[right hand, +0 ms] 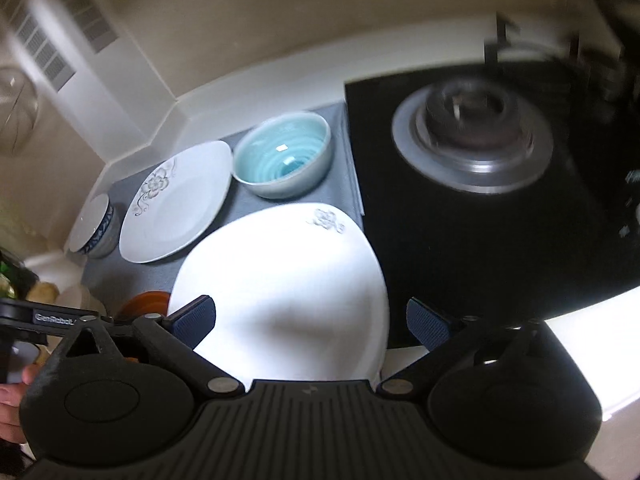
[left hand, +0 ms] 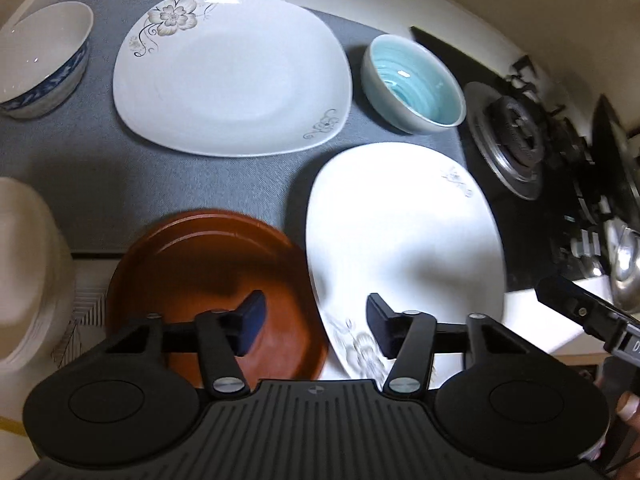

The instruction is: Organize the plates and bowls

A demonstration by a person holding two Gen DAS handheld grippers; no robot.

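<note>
On a grey mat [left hand: 100,184] lie a white square flowered plate [left hand: 232,72] at the back, a second white flowered plate [left hand: 400,248] at the front right, a brown round plate [left hand: 208,264] at the front left, a light-blue bowl [left hand: 416,84] and a blue-patterned white bowl [left hand: 40,60]. My left gripper [left hand: 316,328] is open above the gap between the brown plate and the near white plate. My right gripper [right hand: 312,324] is open over the near white plate [right hand: 288,280]; the blue bowl [right hand: 284,156], far plate [right hand: 176,204] and patterned bowl [right hand: 94,224] lie beyond.
A black gas stove [left hand: 520,136] with a burner [right hand: 472,140] borders the mat on the right. A stack of white dishes [left hand: 28,272] and a wire rack [left hand: 84,312] stand at the left. A wall and window ledge [right hand: 132,92] close off the back.
</note>
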